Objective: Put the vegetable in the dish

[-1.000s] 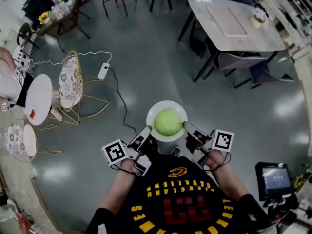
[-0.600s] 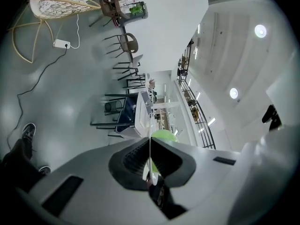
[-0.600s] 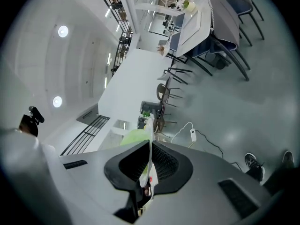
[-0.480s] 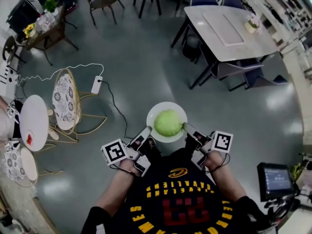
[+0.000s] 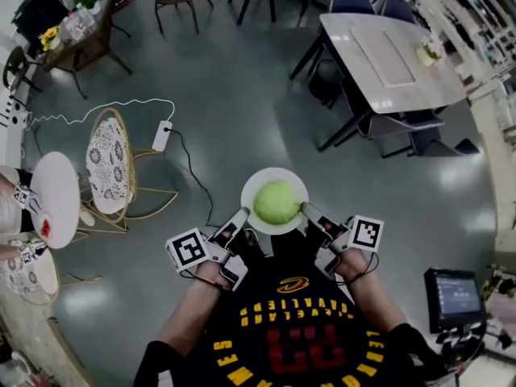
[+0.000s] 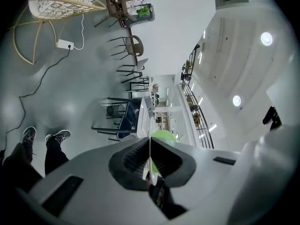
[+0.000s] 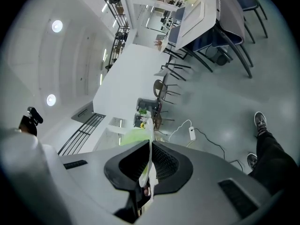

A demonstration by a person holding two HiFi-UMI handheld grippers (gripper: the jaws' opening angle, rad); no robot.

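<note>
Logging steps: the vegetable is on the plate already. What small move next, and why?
Probably carry the dish level toward the white table: the left gripper and right gripper each pinch its rim above the floor, and the vegetable rests loose on it.

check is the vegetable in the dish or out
In: the green vegetable sits centred in the white dish, whose rim shows round it in the head view.

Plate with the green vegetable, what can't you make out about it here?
- Left gripper view: the left tool hides the plate except its edge-on rim; the vegetable is a sliver.
- Right gripper view: the right tool hides them likewise.
- Head view: vegetable too small to name; the plate's underside faces away.
</note>
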